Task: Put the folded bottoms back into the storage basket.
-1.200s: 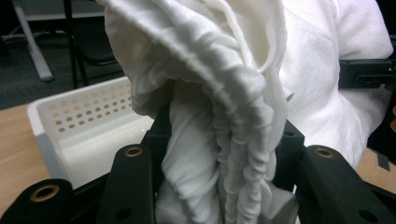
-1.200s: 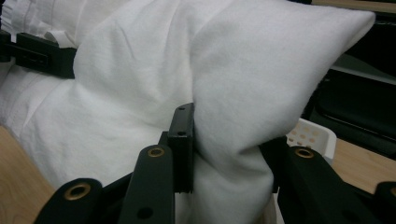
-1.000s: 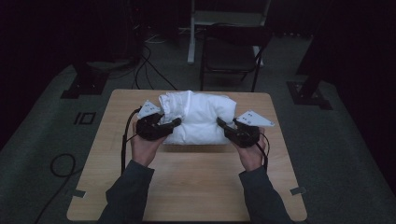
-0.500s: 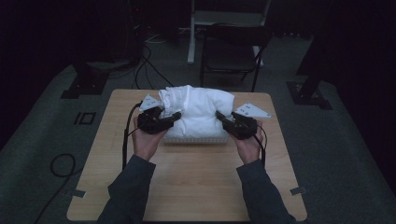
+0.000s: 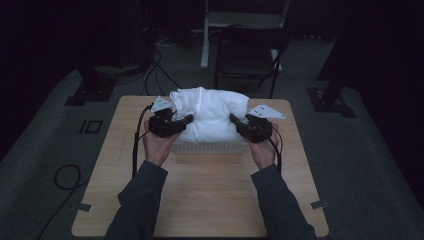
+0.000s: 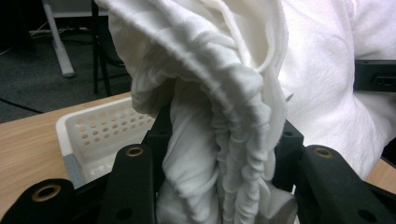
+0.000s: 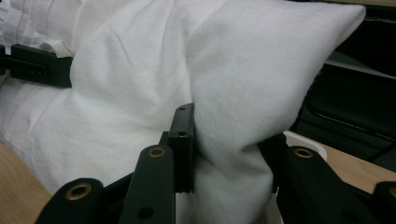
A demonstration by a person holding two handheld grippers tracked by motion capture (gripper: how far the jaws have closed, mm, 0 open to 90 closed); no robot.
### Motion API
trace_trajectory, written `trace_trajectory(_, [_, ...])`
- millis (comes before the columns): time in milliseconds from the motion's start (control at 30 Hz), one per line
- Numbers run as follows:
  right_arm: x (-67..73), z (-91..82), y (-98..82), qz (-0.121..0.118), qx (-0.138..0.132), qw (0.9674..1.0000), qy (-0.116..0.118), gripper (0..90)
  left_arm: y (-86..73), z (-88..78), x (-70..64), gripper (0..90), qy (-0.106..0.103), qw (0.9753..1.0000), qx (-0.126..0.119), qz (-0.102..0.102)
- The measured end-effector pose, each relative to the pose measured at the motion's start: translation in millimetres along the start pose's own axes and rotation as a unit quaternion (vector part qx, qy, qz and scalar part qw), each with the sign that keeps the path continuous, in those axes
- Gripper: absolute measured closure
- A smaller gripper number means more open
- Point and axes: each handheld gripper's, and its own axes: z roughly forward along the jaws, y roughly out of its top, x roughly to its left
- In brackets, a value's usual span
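Between my left gripper's (image 6: 215, 186) jaws sits a clamped bunch of the white, soft cotton cloth (image 5: 210, 117); my right gripper (image 7: 224, 177) pinches its far corner. Beyond both, the white perforated plastic basket (image 6: 100, 135) waits; I lower evenly, keeping folds inside.

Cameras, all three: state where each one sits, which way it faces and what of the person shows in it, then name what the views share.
High view: above the person's side, facing forward and down on the light wooden table; forearms, hands and both grippers show.
Left gripper view: rides the left hand-held gripper, facing along its black jaws at the bunched white cloth over the white perforated plastic basket.
Right gripper view: rides the right hand-held gripper, facing the same cloth.
Shared: the cloth in all three; the basket in the high and left gripper views.
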Motion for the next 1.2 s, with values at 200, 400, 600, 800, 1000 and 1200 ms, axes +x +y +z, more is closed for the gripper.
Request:
trace_trajectory(200, [-3.4,7.1,2.1,0.002,0.002,1.0,-0.002,67.6,2.5,6.5,4.2,55.5,0.005,1.0,0.001,-0.007])
trace_trajectory(400, [-9.3,14.5,1.7,0.012,0.006,0.9999,-0.005,67.6,4.4,13.9,7.7,55.6,0.007,0.9998,0.002,-0.019])
trace_trajectory(600, [-14.0,22.8,1.9,0.015,0.013,0.9998,-0.006,67.7,2.2,23.6,14.1,55.7,0.009,0.9995,0.007,-0.031])
trace_trajectory(800, [-16.6,30.7,0.6,0.02,0.02,0.9996,-0.007,67.8,-0.1,29.7,20.0,55.7,0.009,0.999,0.015,-0.041])
trace_trajectory(1000, [-17.7,36.4,-1.5,0.025,0.026,0.9993,-0.009,67.8,-1.9,35.7,23.1,55.7,0.015,0.9986,0.019,-0.046])
trace_trajectory(1200, [-19.2,42.1,-4.2,0.027,0.034,0.999,-0.011,67.8,-4.7,43.1,26.6,55.8,0.021,0.9982,0.025,-0.051])
